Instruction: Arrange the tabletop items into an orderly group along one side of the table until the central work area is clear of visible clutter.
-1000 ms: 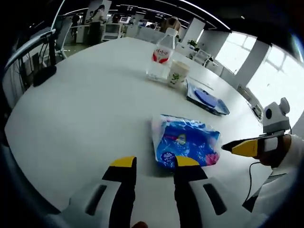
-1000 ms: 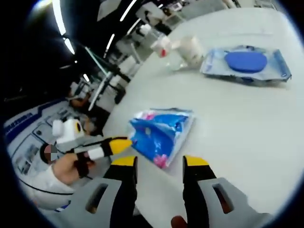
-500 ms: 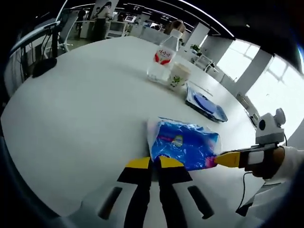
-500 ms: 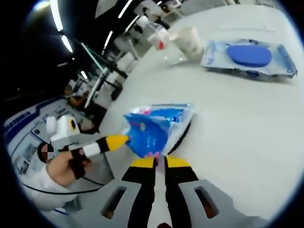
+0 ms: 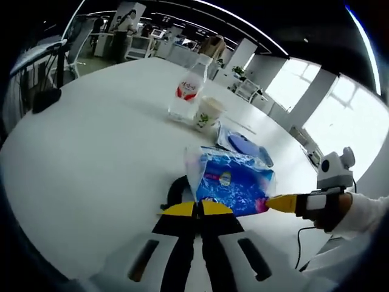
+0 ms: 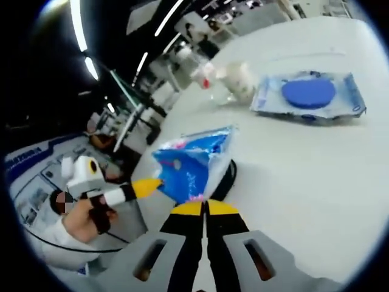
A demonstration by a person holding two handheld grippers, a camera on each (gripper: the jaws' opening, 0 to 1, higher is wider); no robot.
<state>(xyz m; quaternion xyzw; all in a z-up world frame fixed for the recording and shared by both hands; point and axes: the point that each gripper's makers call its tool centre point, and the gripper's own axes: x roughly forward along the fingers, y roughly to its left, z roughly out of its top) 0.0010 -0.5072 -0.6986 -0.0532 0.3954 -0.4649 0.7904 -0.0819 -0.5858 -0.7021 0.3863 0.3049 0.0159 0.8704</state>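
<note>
Pinching opposite edges, both grippers' jaws hold the blue tissue pack [image 5: 234, 184] lifted, hiding part of the wipes pack [image 5: 243, 141].

Crinkled blue tissue pack [image 5: 234, 182] lifted off the white table [image 5: 91, 158], tilted.

Glossy plastic tissue pack [image 5: 234, 182] (crinkled)

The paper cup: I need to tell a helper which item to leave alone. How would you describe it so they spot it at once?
On the white table, look to the far cluster of items beyond the blue tissue pack held up by both grippers. The paper cup stands upright right beside the clear water bottle, with the flat blue-lidded wipes pack on its other side. It alone is short, cream-coloured and printed with green.
</note>
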